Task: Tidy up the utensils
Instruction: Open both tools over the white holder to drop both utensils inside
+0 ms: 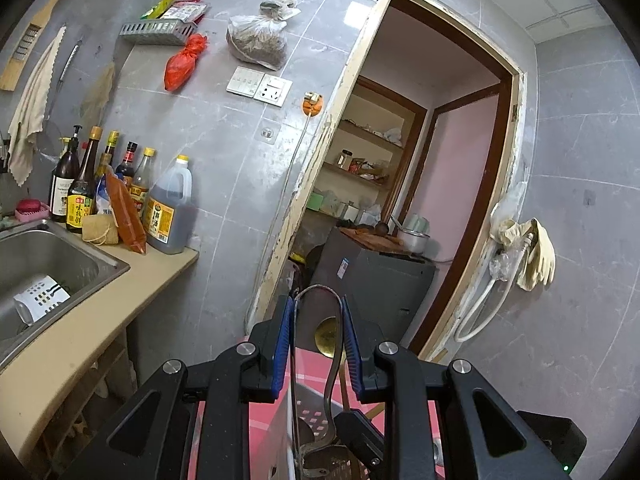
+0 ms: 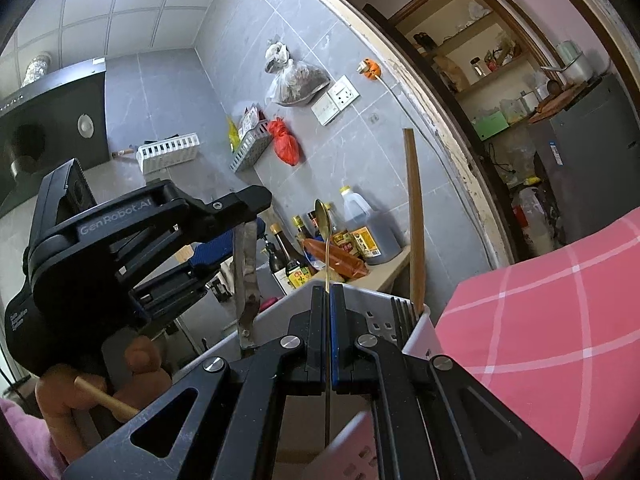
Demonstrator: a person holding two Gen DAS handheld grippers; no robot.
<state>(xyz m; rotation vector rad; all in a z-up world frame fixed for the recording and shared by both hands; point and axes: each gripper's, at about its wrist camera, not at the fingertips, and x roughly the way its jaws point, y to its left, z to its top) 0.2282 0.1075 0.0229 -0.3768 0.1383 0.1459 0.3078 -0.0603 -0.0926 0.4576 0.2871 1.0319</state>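
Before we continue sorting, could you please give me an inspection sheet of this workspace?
Surface: pink checked cloth; beige counter with sink.
Job's things: white utensil holder containing a fork and wooden stick; gold spoon; metal utensil.
Clutter: sauce bottles, hanging bags.
Grippers: left gripper shut on the metal utensil; right gripper shut on the gold spoon.
Cables: white cord from an orange plug.
Surroundings: grey tiled wall, open doorway.
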